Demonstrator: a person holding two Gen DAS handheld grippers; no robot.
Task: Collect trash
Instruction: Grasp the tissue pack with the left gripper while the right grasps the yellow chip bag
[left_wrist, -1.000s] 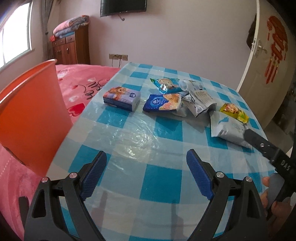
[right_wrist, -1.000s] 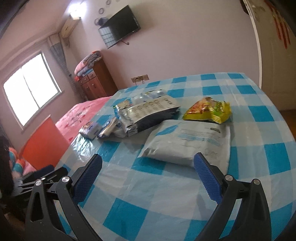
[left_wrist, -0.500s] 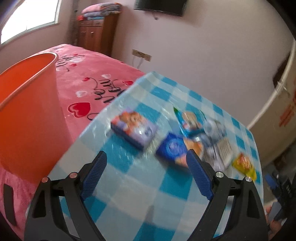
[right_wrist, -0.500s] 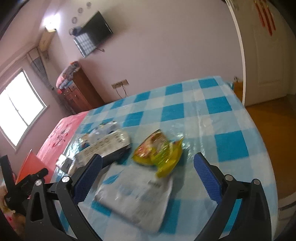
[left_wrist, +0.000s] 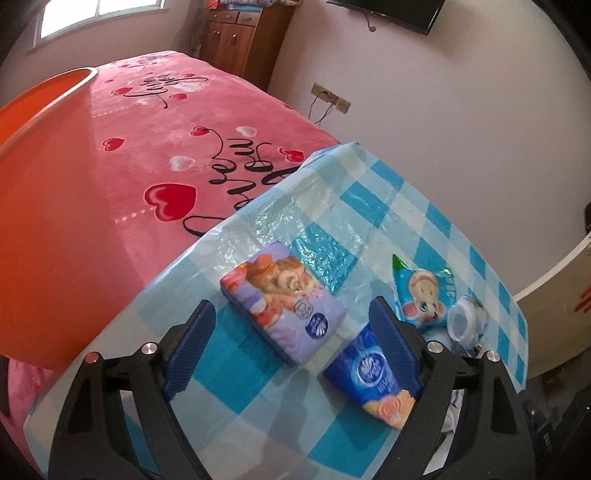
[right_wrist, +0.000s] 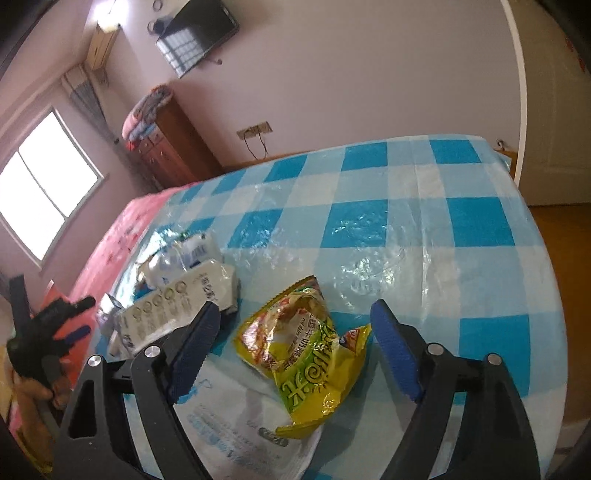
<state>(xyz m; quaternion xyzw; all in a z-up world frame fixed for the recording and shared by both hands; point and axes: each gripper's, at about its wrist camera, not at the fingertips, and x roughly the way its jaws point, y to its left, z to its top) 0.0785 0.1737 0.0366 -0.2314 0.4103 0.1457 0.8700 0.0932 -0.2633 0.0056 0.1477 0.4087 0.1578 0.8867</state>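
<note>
Right gripper (right_wrist: 295, 347): jaws just narrowed, not yet pinching, yellow snack bag (right_wrist: 306, 354) between them. Left gripper (left_wrist: 291, 343): spread wide, now framing purple tissue pack (left_wrist: 282, 306). Orange bin (left_wrist: 48, 206) at nine o'clock. Likely two pickups starting.

Blue-and-white checked tablecloth (right_wrist: 406, 221), yellow-green snack bag (right_wrist: 306, 354), orange bin (left_wrist: 48, 206), pink heart-patterned bedspread (left_wrist: 177, 147).

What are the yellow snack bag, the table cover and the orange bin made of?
Yellow snack bag: glossy plastic film, crinkled, with glare. Table cover: checked cloth, probably under clear plastic; it shows wrinkled highlights. Orange bin: smooth, apparently moulded plastic, with a thin rim.
</note>
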